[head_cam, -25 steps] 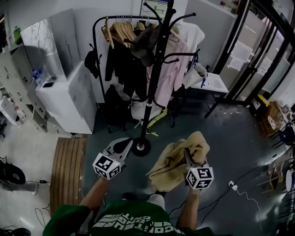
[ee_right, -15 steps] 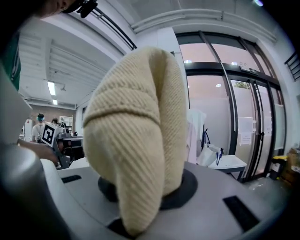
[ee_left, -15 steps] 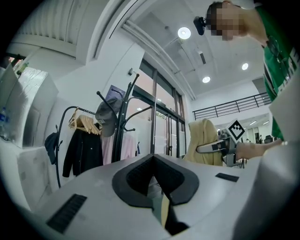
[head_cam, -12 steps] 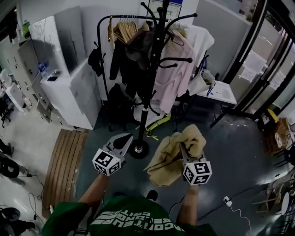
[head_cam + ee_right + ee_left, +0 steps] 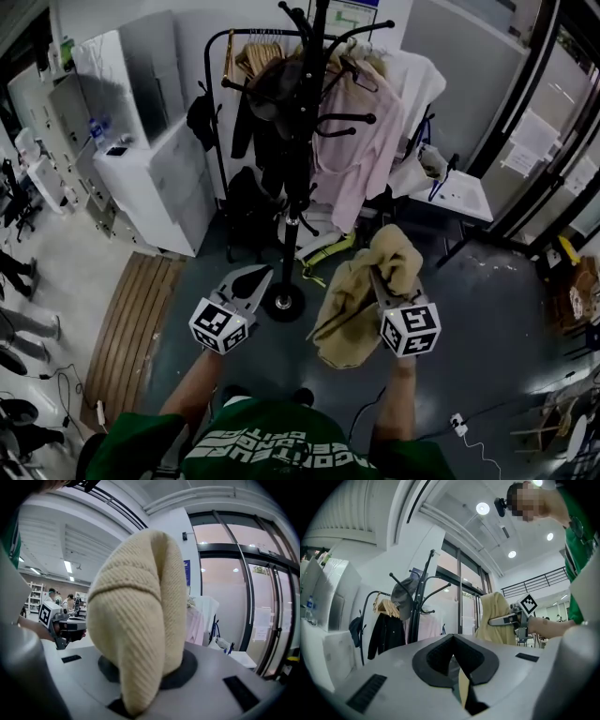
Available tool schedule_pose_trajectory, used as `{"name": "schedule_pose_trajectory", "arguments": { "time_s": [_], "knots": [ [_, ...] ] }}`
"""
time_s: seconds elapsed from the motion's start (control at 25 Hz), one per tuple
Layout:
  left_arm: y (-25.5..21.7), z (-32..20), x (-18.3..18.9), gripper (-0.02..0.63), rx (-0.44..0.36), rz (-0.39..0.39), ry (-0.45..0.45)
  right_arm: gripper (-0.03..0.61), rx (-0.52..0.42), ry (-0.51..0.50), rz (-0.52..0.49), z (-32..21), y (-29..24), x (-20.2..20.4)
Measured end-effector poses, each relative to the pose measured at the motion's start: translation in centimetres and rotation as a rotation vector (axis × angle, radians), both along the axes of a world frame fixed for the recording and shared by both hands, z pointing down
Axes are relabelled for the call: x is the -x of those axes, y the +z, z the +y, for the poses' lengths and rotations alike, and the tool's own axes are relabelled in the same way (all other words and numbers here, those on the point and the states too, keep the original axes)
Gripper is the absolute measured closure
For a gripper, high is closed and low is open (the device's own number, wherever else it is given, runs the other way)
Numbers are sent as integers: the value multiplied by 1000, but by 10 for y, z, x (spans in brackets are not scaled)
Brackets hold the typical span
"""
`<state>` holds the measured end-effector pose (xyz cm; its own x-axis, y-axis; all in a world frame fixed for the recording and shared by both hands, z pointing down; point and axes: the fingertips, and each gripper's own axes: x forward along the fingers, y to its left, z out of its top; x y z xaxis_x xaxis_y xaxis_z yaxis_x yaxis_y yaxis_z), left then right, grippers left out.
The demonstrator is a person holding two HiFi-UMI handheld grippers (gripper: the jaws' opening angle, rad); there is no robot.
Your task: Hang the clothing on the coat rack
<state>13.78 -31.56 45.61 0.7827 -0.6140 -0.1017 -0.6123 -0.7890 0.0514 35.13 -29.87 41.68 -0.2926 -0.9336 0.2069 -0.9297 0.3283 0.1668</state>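
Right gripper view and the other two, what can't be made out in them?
- Right gripper view: the beige knit garment covers the fingers of the right gripper and the middle of the scene.
- Head view: the top of the coat rack is cut off by the upper edge.
- Left gripper view: the body of the left gripper hides the rack's base.

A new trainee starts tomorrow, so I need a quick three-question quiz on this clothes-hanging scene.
1. Which gripper grips the beige knit garment? A left, B right.
2. True or false: the coat rack has nothing on its hooks.
3. Is the garment touching the rack?

Key: 1 B, the right gripper. 2 False, a cap hangs there. 3 No, it is held apart from it.
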Motion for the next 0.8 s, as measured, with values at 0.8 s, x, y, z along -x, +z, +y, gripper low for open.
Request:
{"name": "schedule_pose_trajectory", "arguments": {
  "time_s": [0.8],
  "knots": [
    [-44,-11,2,609,-77,-5,-72,482,-92,-91,-34,-90,-104,13]
  ]
}}
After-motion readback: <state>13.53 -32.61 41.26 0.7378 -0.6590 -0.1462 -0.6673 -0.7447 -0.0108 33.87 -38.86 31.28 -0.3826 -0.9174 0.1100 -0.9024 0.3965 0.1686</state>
